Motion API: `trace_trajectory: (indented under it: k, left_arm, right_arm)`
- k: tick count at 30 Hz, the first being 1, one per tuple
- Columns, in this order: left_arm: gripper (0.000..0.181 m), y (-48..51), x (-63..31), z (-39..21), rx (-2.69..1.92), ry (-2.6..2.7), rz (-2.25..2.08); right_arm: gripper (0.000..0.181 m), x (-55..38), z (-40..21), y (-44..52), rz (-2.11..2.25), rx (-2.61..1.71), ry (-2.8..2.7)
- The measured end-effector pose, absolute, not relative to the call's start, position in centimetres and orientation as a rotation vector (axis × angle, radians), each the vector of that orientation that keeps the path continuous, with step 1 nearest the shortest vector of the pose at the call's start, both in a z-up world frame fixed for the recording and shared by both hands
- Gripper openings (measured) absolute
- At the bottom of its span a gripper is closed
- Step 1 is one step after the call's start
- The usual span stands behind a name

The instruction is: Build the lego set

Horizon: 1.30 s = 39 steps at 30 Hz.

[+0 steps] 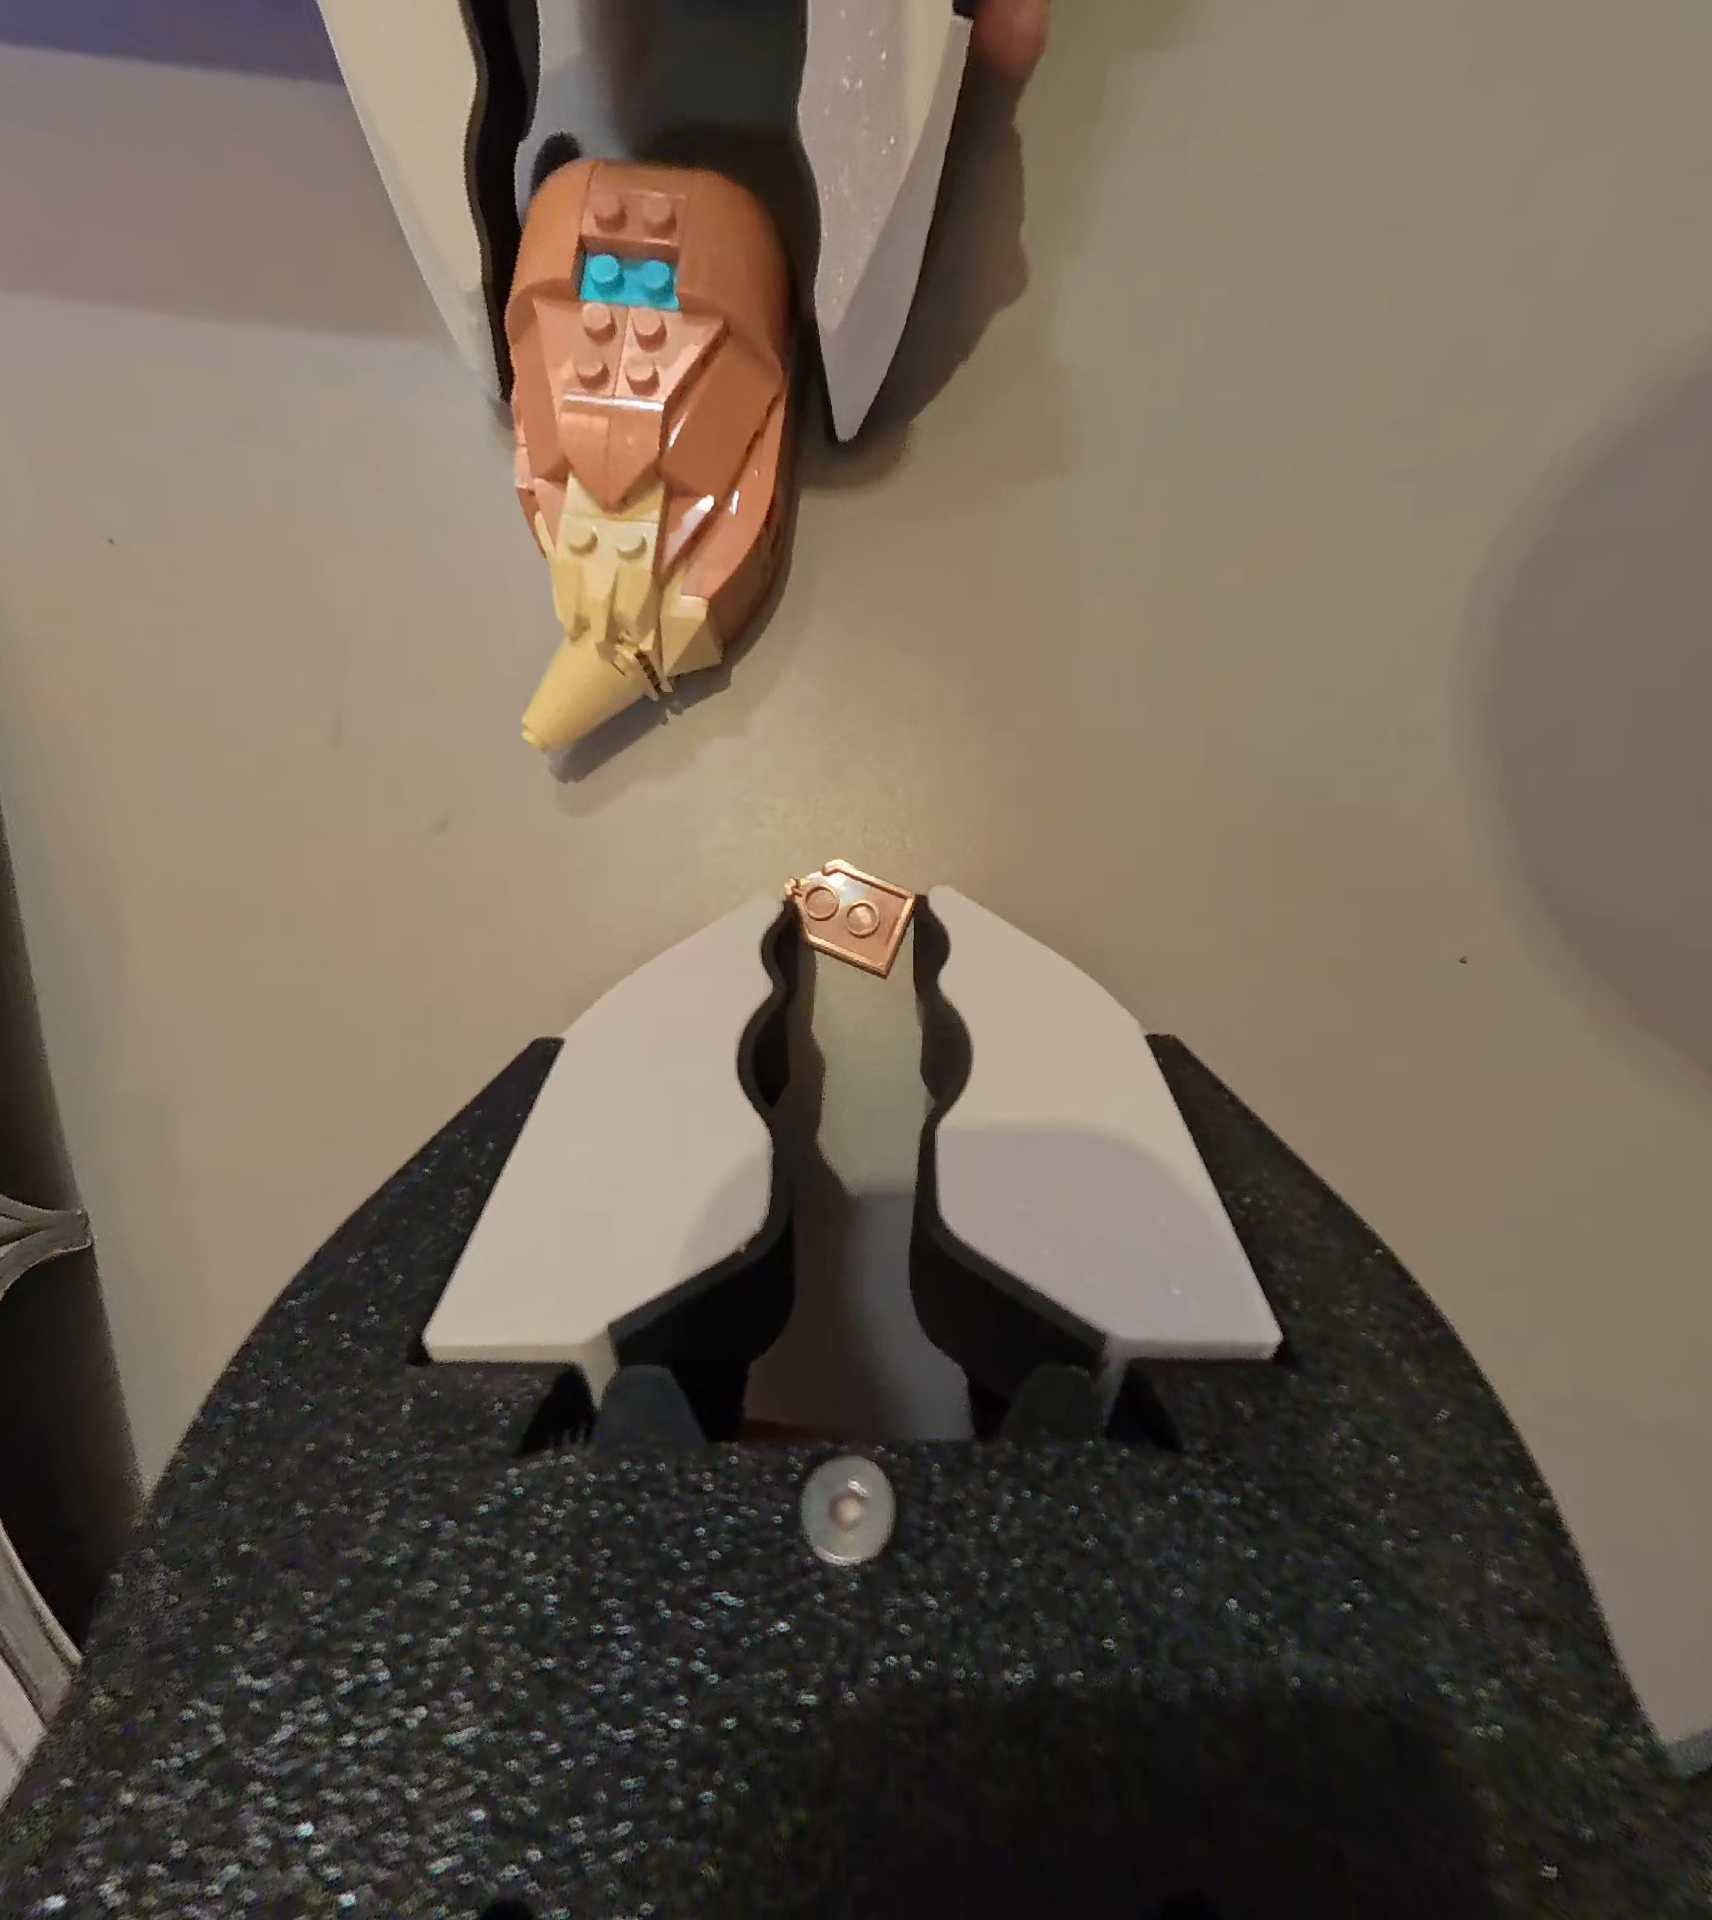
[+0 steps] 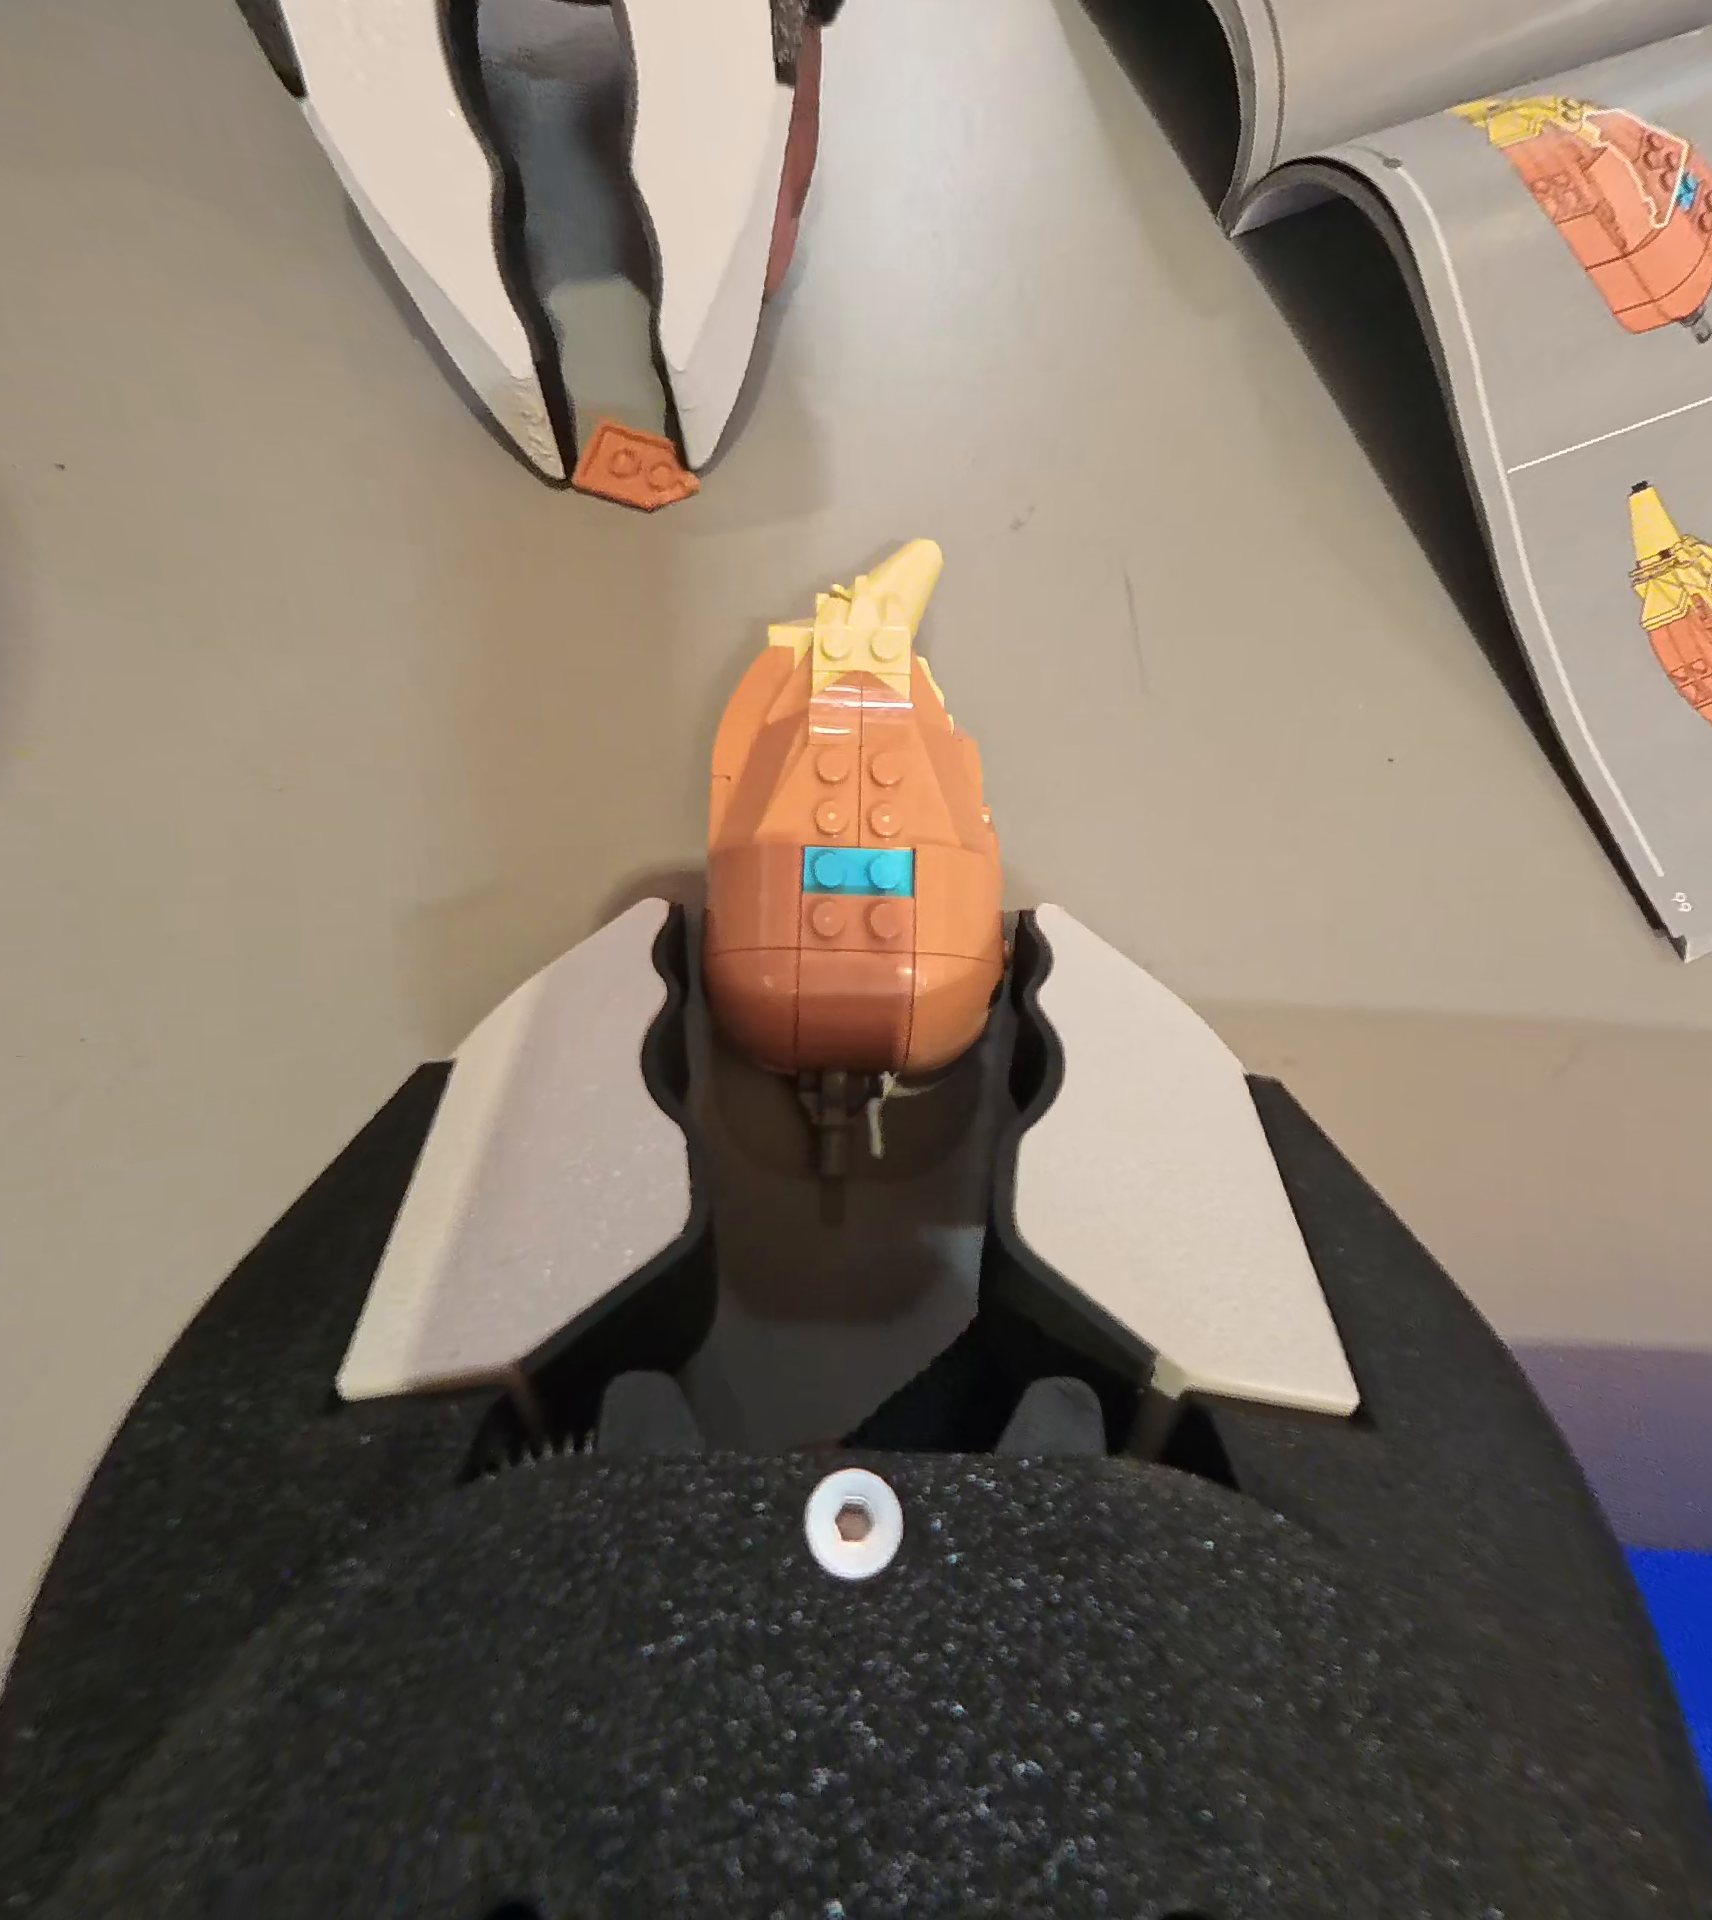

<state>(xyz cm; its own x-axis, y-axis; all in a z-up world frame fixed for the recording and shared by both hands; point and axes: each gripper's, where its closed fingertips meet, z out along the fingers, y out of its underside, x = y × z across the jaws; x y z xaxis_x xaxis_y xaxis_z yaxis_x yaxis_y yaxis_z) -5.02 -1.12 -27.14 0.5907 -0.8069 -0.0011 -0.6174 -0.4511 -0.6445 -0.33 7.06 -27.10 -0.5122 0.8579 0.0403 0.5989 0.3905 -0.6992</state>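
Two tongs and two lego items are in view. The left tongs (image 1: 857, 914) are closed on one small brown wedge plate (image 1: 854, 916), which carries two studs and is pinched at the fingertips. In the right wrist view the same plate (image 2: 632, 468) shows at the tip of the left tongs (image 2: 623, 457), just above the grey surface (image 2: 208, 727).

The right tongs (image 2: 847, 935) grip one partly built lego model (image 2: 852, 883) by its rounded brown rear end, one finger on each side. The model rests on the surface, between the two tongs, with its tan pointed end (image 2: 899, 577) directed toward the left tongs. Its top shows one turquoise two-stud plate (image 2: 857, 871), brown studs on both sides of it, and two tan studs near the tip. A dark pin (image 2: 836, 1143) projects from the rear.

One open instruction booklet (image 2: 1558, 468) lies on the surface near the model. Its visible page shows two drawings of the model, a dividing line and a small printed number too small to make out. No brand marking is legible.
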Motion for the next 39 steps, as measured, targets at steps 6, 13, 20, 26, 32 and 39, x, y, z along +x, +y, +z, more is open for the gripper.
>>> trace_trajectory:
  k: [6, 13, 20, 26, 32, 39]
  left_arm:
    - [0.021, -0.9, -4.9, -27.0, -2.198, 1.09, -0.471]
    - [0.021, 0.5, -4.3, -24.1, -2.024, 1.018, -0.482]
    - [0.021, 1.4, -2.2, -17.5, -1.595, 0.941, -0.503]
    - [0.021, 0.9, -0.5, -14.1, -1.335, 0.899, -0.538]
    - [0.021, 0.4, 0.7, -13.1, -1.23, 0.899, -0.56]
    - [0.02, 0.1, 1.3, -12.7, -1.179, 0.904, -0.551]
  right_arm:
    - [0.064, 0.1, -26.4, 7.3, 0.884, -1.239, -2.243]
    - [0.059, 0.5, -21.9, 5.8, 1.249, -1.374, -2.07]
    - [0.052, -0.2, -17.8, 2.2, 1.774, -1.486, -1.892]
    - [0.049, -0.2, -14.6, -0.2, 2.22, -1.423, -1.743]
    - [0.043, 0.1, -13.6, -1.0, 2.425, -1.335, -1.668]
    - [0.033, 0.3, -12.9, -1.1, 2.56, -1.276, -1.596]
